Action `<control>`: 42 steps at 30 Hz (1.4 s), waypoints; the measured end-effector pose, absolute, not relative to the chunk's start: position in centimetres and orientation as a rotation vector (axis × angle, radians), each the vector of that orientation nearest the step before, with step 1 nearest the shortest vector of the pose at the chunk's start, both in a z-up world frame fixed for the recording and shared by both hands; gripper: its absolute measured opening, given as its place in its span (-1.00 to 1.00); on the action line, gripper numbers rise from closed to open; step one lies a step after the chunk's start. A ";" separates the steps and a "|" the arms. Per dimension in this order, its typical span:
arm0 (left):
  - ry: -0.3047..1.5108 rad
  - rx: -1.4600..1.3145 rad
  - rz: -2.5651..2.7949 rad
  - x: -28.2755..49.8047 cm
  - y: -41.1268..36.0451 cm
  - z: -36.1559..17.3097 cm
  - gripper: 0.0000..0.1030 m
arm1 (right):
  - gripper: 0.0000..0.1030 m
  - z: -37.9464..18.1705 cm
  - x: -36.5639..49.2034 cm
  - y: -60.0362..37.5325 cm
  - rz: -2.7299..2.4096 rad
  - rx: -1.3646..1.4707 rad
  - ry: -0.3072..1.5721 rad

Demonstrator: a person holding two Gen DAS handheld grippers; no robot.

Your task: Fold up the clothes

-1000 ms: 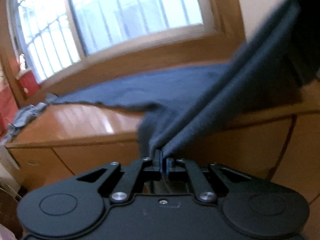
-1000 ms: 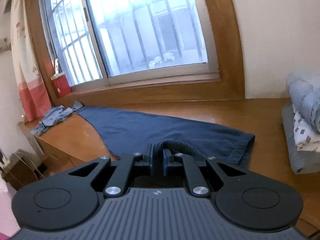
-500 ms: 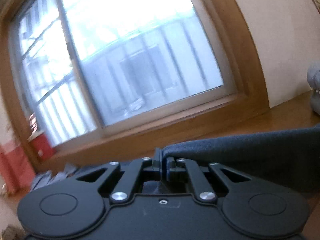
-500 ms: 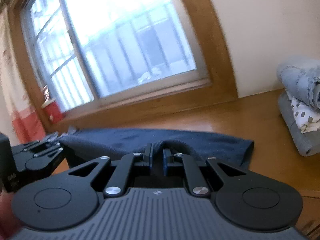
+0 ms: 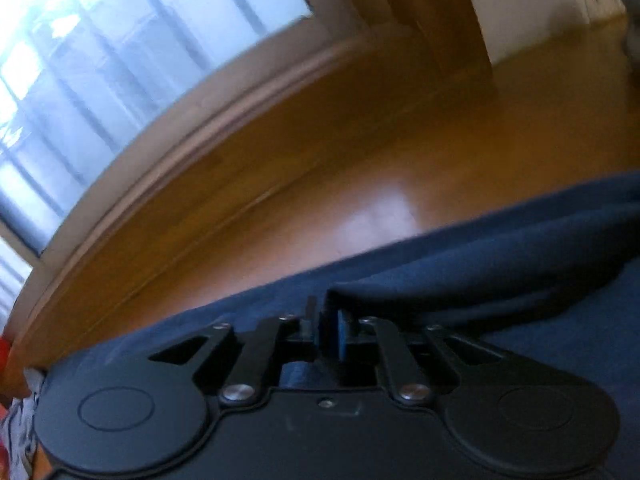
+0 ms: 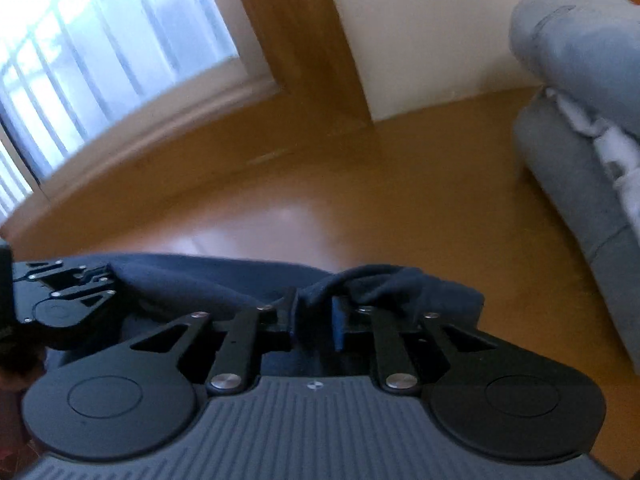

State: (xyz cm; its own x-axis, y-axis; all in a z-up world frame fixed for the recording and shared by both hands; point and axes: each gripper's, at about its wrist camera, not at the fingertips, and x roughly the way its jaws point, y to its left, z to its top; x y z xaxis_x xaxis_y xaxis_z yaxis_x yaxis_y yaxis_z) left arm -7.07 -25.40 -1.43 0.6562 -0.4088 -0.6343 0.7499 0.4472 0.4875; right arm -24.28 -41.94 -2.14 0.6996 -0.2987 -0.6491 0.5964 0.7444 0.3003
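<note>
Bare wooden sill beyond navy cloth.

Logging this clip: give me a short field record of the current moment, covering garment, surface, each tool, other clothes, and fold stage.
garment: dark blue garment, doubled over on itself
surface: wooden platform below a window
left tool: left tool shut on a fold of the cloth, low over it
right tool: right tool jaws have just been opening; cloth edge between them, no longer pinched
other clothes: folded stack at the right, apart from the garment
fold stage: fold laid over, release under way
</note>
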 end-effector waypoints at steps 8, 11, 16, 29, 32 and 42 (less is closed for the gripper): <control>0.473 0.818 -0.771 -5.3 -25.8 -1.9 -0.82 | 0.49 1.1 -24.5 -42.2 -0.542 0.434 0.686; 0.523 0.774 -0.809 -3.8 -25.5 -1.0 -0.78 | 0.57 3.3 -26.8 -41.3 -0.615 0.427 0.671; 0.514 0.804 -0.862 -3.8 -25.2 -0.6 -0.66 | 0.55 3.2 -28.5 -37.9 -0.546 0.518 0.622; 0.402 0.857 -0.923 -4.2 -30.5 -1.5 -0.63 | 0.06 -3.4 -23.3 -41.1 -0.733 0.402 0.787; 0.392 0.860 -0.896 -4.1 -32.1 -1.8 -0.63 | 0.08 -3.8 -22.7 -42.4 -0.751 0.310 0.807; 0.405 0.848 -0.863 -2.1 -34.9 -1.5 -0.39 | 0.12 -4.0 -20.9 -47.4 -0.729 0.282 0.790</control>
State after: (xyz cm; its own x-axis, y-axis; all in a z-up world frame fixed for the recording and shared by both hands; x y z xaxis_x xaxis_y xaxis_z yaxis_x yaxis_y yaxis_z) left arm -2.06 -34.89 -1.48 0.6038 -0.4979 -0.6225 0.7970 0.3622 0.4833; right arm -20.86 -47.37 -3.98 0.4791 -0.4877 -0.7298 0.6887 0.7243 -0.0320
